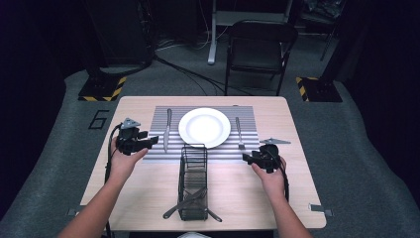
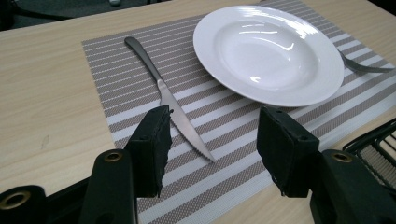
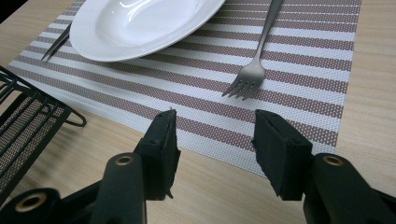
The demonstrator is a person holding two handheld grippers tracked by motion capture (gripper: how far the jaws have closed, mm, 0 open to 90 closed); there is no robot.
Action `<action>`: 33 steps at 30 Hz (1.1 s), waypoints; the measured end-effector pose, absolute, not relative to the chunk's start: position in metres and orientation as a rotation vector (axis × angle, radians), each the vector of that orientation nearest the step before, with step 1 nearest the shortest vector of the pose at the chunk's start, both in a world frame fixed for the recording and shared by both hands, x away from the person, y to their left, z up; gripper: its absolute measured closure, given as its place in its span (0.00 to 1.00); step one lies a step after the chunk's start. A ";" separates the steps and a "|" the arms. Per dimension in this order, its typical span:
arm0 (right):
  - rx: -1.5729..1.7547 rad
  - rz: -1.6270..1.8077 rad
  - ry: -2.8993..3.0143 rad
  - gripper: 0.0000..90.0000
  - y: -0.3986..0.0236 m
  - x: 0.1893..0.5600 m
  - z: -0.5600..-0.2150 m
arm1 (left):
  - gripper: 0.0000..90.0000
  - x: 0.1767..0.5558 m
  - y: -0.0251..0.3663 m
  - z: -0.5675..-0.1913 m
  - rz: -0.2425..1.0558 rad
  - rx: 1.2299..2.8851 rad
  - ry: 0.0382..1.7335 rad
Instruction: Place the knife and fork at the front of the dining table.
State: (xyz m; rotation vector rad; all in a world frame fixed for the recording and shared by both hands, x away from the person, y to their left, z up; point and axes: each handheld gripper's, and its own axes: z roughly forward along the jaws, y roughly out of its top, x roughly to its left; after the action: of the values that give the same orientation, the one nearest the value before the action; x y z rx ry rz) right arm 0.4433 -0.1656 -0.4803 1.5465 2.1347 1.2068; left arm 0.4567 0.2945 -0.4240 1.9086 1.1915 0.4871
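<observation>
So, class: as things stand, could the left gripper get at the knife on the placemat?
Probably yes. The left gripper has open, empty jaws, and the knife lies flat and uncovered on the placemat just ahead, clear of the plate.

A dim studio with a lit wooden desk

A light wooden desk (image 1: 148, 191) is set on grey carpet (image 1: 356, 148), lit from above while the surroundings are left in near darkness. A black folding chair (image 1: 260, 49) is placed beyond the far edge, beside a pale metal stand leg (image 1: 213, 34). Black cables (image 1: 193, 74) are trailed across the floor. Two bases marked with yellow-black hazard tape (image 1: 101, 89) are seen at either side, and a "6" (image 1: 99, 119) is marked on the carpet.
</observation>
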 end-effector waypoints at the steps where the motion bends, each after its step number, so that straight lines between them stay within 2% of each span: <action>1: 1.542 1.207 2.135 0.55 -0.166 0.443 -0.480 | 0.50 0.455 0.295 -0.426 0.484 1.911 1.188; 17: 1.536 1.195 2.143 0.55 -0.165 0.443 -0.481 | 0.50 0.428 0.305 -0.455 0.443 1.941 1.176; 33: 1.523 1.172 2.152 0.54 -0.163 0.443 -0.484 | 0.50 0.416 0.325 -0.488 0.450 1.914 1.247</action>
State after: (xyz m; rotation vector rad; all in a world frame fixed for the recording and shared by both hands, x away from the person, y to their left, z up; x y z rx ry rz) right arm 0.4434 -0.1625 -0.4840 1.5234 2.1523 1.1719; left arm 0.4163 0.3254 -0.4881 1.9136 1.2468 0.4504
